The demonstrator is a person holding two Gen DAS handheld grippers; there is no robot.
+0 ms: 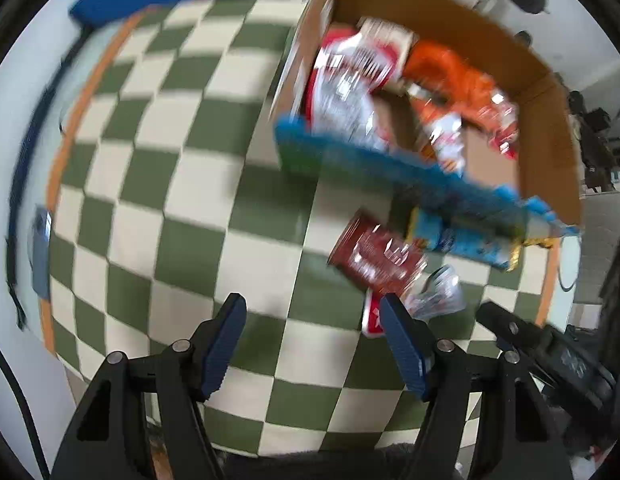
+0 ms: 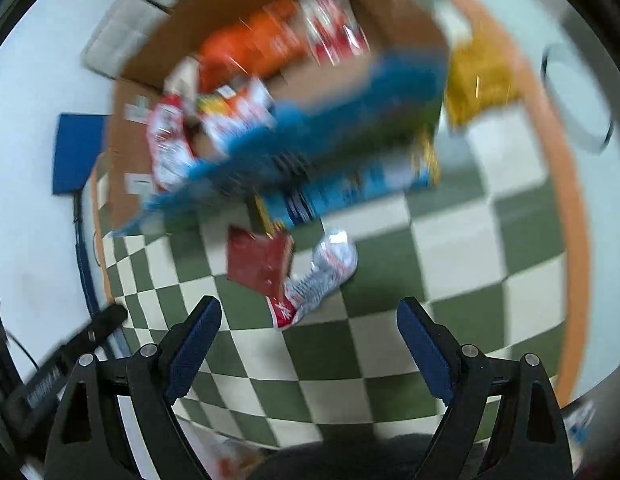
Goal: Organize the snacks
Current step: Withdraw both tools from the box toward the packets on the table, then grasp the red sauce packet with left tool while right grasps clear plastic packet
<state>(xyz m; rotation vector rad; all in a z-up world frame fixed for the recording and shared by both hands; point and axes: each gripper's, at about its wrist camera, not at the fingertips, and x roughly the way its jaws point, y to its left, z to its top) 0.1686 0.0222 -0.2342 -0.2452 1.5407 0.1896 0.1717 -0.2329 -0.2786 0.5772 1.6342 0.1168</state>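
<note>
Snacks partly sorted (blurry views): several fill the cardboard box [image 1: 550, 152], red packet [image 1: 374, 256] and others wait outside; left gripper [image 1: 314, 312] and right gripper [image 2: 310, 316] gape wide, empty

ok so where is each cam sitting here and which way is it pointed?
Left wrist: on the left gripper, looking down and forward over the checkered mat at the box; its own open jaws show, plus the right gripper at lower right.
Right wrist: on the right gripper, facing the same box from the other side; open jaws show, the left gripper at lower left.
Shared: box, mat, dark red bag, blue pack.
</note>
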